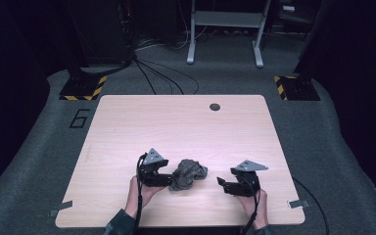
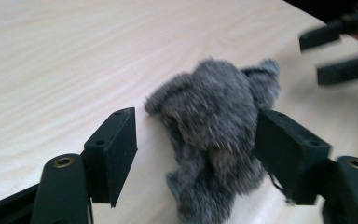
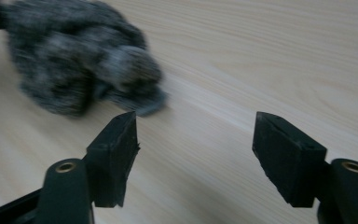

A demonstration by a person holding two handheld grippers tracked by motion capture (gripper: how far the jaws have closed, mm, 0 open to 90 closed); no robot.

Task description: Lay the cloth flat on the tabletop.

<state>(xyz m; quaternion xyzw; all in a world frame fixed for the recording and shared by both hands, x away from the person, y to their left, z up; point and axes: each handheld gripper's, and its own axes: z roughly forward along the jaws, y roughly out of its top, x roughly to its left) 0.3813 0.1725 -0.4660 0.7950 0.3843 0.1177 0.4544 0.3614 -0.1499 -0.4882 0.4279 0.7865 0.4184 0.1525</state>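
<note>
Table: a pale wooden table (image 1: pixel 186 127) with fine straight grain and rounded corners, a small dark round hole (image 1: pixel 215 106) near its far edge.
Cloth: a crumpled grey furry cloth (image 1: pixel 188 174), soft and fuzzy, bunched into an uneven lump, lying on the table near the front edge, between the two grippers.
Left gripper: the left gripper (image 1: pixel 169 179), matte black with a grey three-cornered plate on top, sits at the cloth's left side. In the left gripper view its jaws are spread wide; the cloth (image 2: pixel 214 140) lies between them, pressed against one blocky black pad (image 2: pixel 286 149) and clear of the other.
Right gripper: the right gripper (image 1: pixel 222 183), same black build, rests to the right of the cloth, apart from it. Its jaws stand wide apart over bare wood, holding nothing; the cloth (image 3: pixel 81 56) appears blurred beyond its pad (image 3: pixel 114 151).
Hands: a hand (image 1: pixel 142 193) grips each tool from the near edge.
Floor: grey carpet (image 1: pixel 34 161) with black cables (image 1: pixel 161 73) trailing behind the table.
</note>
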